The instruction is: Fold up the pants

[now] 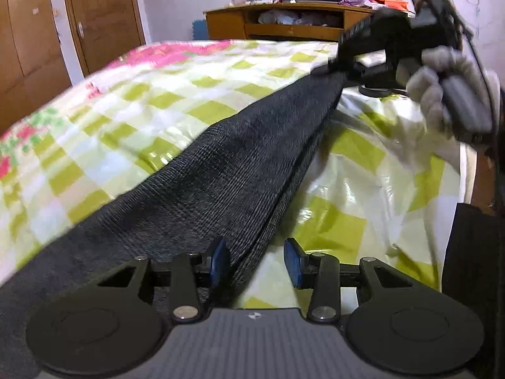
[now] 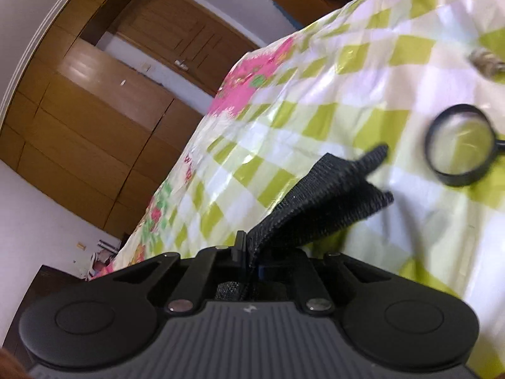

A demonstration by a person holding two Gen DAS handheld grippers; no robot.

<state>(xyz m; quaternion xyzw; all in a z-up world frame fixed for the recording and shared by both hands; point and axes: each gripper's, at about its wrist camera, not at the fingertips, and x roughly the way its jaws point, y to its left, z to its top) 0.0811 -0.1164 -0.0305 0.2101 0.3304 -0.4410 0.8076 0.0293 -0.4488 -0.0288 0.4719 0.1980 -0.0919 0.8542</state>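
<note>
Checked bedspread (image 1: 132, 101), magnifying glass (image 2: 459, 145), wooden doors (image 1: 104, 12) (closed), cluttered cabinet (image 1: 284, 22)

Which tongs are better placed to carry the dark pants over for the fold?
Right. The right tongs are already clamped on the dark knit pants; the left tongs stand open, so they probably must close first.

The magnifying glass (image 2: 459, 145) loses its handle at the right wrist picture's edge, a brownish thing (image 2: 487, 61) above it blurs beyond telling, and the pants (image 1: 195, 195) run off the lower left
</note>
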